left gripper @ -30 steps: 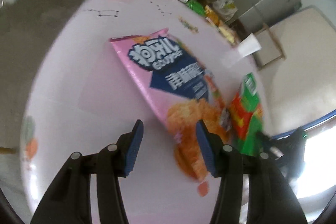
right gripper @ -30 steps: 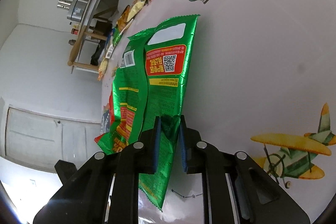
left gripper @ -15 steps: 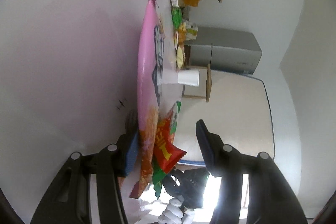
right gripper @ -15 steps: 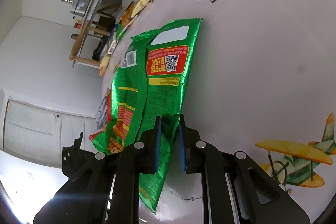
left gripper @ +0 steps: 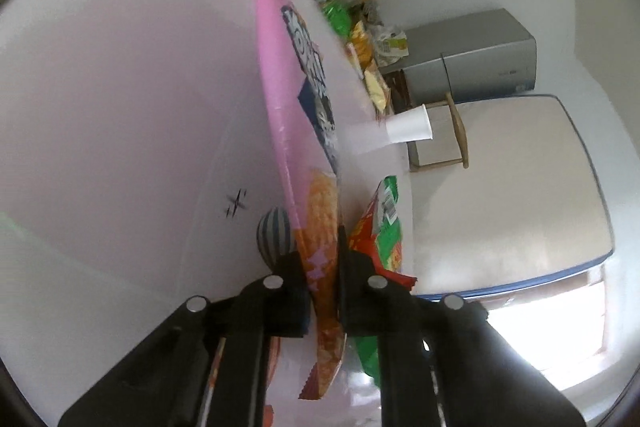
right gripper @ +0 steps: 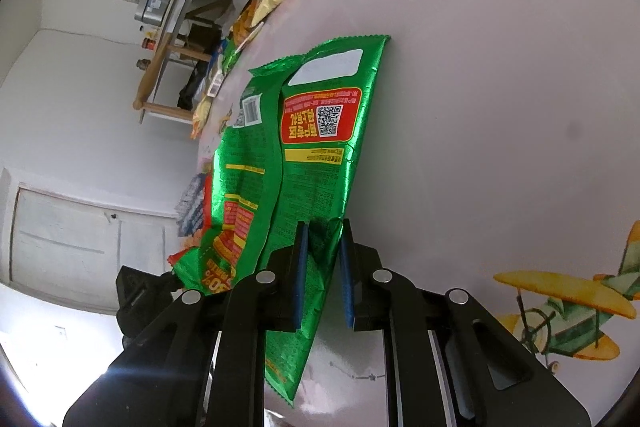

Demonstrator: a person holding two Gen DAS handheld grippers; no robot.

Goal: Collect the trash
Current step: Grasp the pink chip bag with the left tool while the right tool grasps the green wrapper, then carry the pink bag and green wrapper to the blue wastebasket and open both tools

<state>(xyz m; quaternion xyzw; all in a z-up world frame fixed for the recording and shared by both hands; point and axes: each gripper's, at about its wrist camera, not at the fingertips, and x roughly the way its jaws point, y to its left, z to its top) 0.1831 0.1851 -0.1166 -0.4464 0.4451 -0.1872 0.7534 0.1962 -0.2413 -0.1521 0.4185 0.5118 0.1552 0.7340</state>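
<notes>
Here the pale table [left gripper: 120, 107], printed with a yellow biplane [right gripper: 568, 303], is the landmark: above it the pink snack bag [left gripper: 280, 99] stands edge-on, pinched at its orange end by the left tongs [left gripper: 323, 291], which have clamped tight. Beside it, the green wrapper [right gripper: 304, 155] hangs over the table, nipped near its lower corner by the right tongs [right gripper: 323, 275], likely so both go out together.

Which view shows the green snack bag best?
The right wrist view: the green snack bag fills the middle, its back panel with QR code and barcode readable, pinched in the right gripper. The left wrist view catches only a crumpled red and green corner beside the pink bag clamped in the left gripper.
</notes>
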